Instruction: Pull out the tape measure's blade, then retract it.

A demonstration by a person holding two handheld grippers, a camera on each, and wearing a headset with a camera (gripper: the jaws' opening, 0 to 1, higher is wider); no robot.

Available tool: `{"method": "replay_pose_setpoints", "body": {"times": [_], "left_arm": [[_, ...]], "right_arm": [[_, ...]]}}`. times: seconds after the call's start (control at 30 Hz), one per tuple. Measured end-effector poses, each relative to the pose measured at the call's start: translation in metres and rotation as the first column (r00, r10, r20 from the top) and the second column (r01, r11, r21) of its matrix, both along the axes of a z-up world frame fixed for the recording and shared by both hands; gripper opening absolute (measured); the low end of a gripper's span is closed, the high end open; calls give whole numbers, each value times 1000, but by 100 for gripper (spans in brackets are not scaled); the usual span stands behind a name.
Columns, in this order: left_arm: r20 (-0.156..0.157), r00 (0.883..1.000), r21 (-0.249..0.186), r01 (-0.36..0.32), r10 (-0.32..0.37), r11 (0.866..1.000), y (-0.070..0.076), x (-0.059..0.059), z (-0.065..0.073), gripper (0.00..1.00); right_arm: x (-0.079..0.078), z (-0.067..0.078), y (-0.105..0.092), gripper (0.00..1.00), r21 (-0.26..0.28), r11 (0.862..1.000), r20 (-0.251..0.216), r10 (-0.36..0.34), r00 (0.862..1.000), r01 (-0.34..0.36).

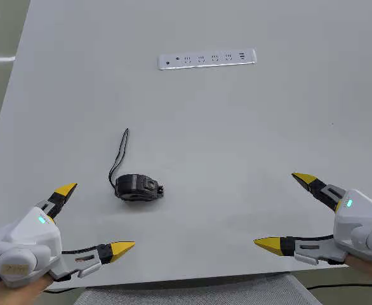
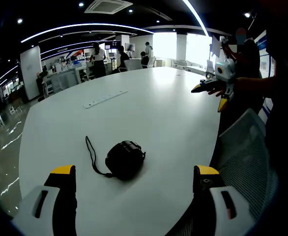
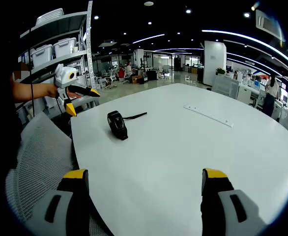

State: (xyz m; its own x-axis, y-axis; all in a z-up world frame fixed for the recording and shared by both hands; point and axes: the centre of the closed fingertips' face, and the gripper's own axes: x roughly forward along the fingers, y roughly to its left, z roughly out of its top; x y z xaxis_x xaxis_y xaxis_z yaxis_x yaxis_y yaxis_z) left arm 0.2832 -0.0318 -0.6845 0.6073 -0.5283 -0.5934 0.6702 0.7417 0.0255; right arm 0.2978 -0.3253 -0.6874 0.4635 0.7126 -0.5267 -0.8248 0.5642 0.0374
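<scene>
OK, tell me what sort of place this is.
Likely an open-plan office or lab: a big white table with a power strip, a mesh chair at its edge, shelves of storage bins nearby.

Right gripper (image 3: 144,174) jaws spread wide, yellow tips over the near edge of the white table (image 3: 183,152), nothing between them. Black tape measure (image 3: 117,124) lies on the table far-left of the jaws, strap (image 3: 135,116) trailing off it. Left gripper (image 3: 81,102) hovers beyond the table's left edge, jaws apart. Power strip (image 3: 208,115) lies far right. Mesh chair (image 3: 36,157) sits near left.
</scene>
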Motion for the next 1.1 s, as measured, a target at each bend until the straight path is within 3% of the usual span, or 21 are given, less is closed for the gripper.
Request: {"method": "replay_pose_setpoints", "body": {"times": [0.73,1.1], "left_arm": [[-2,1000,12,10,-10,1000,0,2,-1,98],[-7,999,39,36,-36,999,1,7,-3,97]], "right_arm": [[1,-1,0,96,0,1000,-6,10,1000,-10],[5,-2,1,94,-15,999,-1,39,999,-39]]}}
